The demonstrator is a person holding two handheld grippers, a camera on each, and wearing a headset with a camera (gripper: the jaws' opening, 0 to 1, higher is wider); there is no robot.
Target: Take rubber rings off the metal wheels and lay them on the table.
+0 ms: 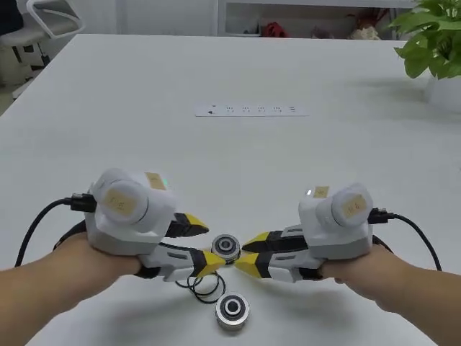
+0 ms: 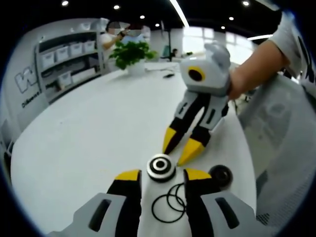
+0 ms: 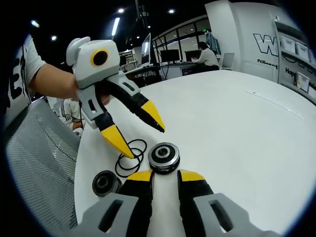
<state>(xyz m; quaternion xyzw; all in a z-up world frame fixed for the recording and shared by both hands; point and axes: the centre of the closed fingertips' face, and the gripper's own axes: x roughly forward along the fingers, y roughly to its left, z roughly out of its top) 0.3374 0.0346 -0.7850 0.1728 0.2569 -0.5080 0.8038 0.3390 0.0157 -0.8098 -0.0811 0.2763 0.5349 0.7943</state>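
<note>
On a smooth white table (image 1: 252, 166), in an office with a big "W" (image 3: 264, 44) on the wall: left gripper (image 1: 210, 246) and right gripper (image 1: 241, 256), yellow-tipped, both with jaws apart, flanking a round metal wheel (image 1: 225, 246), thin black rubber rings (image 1: 205, 282) lying loose just beside, second wheel (image 1: 232, 310) near.

Looks like open-plan office, maybe tech-lab corner. Big white meeting table (image 1: 238, 158) with built-in power strip (image 1: 251, 109), potted plant (image 1: 432, 40), white swivel chair (image 1: 43, 25) at far edge. Wall shelving with white storage bins (image 2: 66, 66), desks with monitors (image 3: 173, 54), person seated (image 3: 206, 55) at one, recessed ceiling spots (image 2: 116, 7), big wall lettering (image 3: 266, 44).
</note>
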